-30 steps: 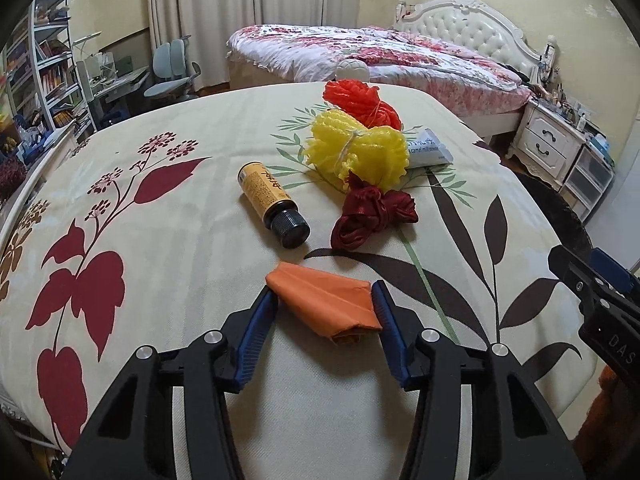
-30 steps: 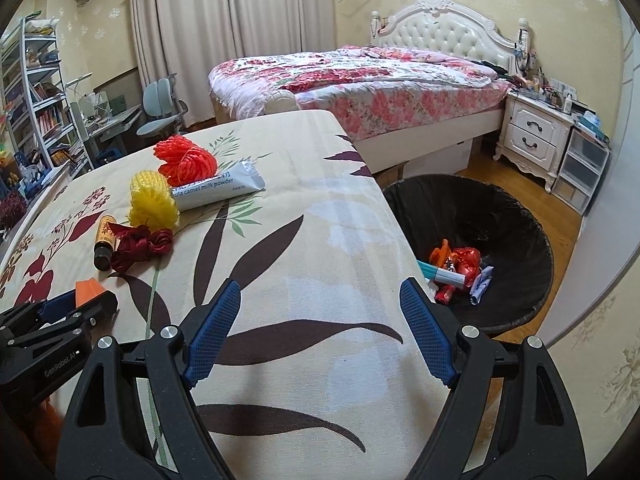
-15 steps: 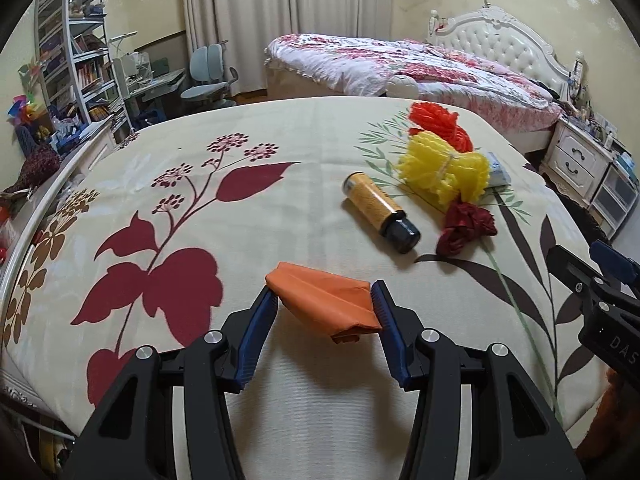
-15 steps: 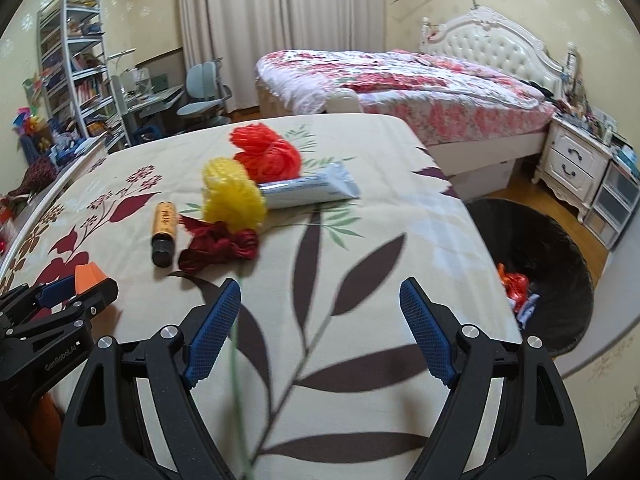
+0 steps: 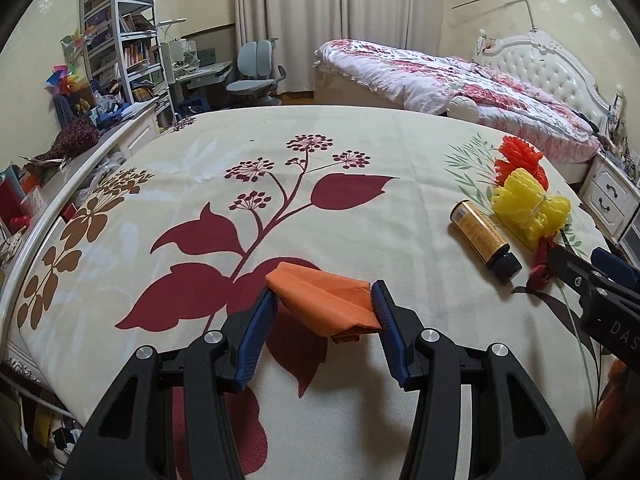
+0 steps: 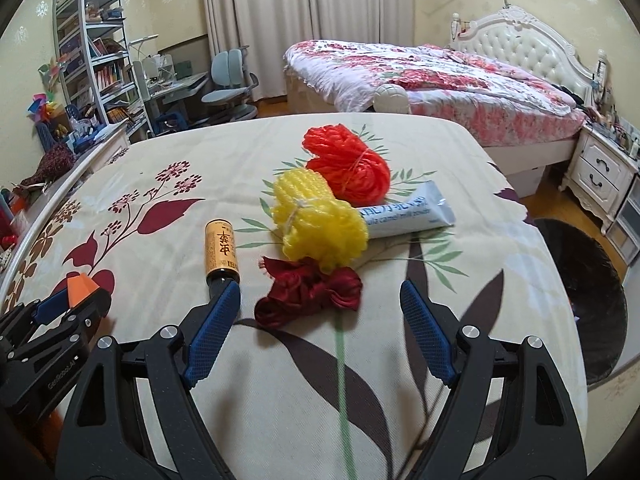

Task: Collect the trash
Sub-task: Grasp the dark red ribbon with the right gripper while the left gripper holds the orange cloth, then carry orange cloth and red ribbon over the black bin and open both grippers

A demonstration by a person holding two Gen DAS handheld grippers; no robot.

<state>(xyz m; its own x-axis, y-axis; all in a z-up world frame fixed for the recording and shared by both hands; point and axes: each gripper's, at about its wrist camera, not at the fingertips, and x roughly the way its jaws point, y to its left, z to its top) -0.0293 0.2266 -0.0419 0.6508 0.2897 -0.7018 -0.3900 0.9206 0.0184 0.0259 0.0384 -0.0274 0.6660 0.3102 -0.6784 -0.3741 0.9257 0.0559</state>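
Mesh bundles: two, red mesh bundle (image 6: 348, 168) and yellow mesh bundle (image 6: 320, 224)
Bottle (image 6: 221, 249): one
Right-only: tube (image 6: 404, 211)
Left gripper (image 5: 325, 304): pinching orange paper (image 5: 324, 304)
Right gripper (image 6: 320, 304): spread, empty

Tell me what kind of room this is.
Most likely a bedroom with a study corner: a made bed with a tufted headboard, a nightstand, and a desk beside a bookshelf.
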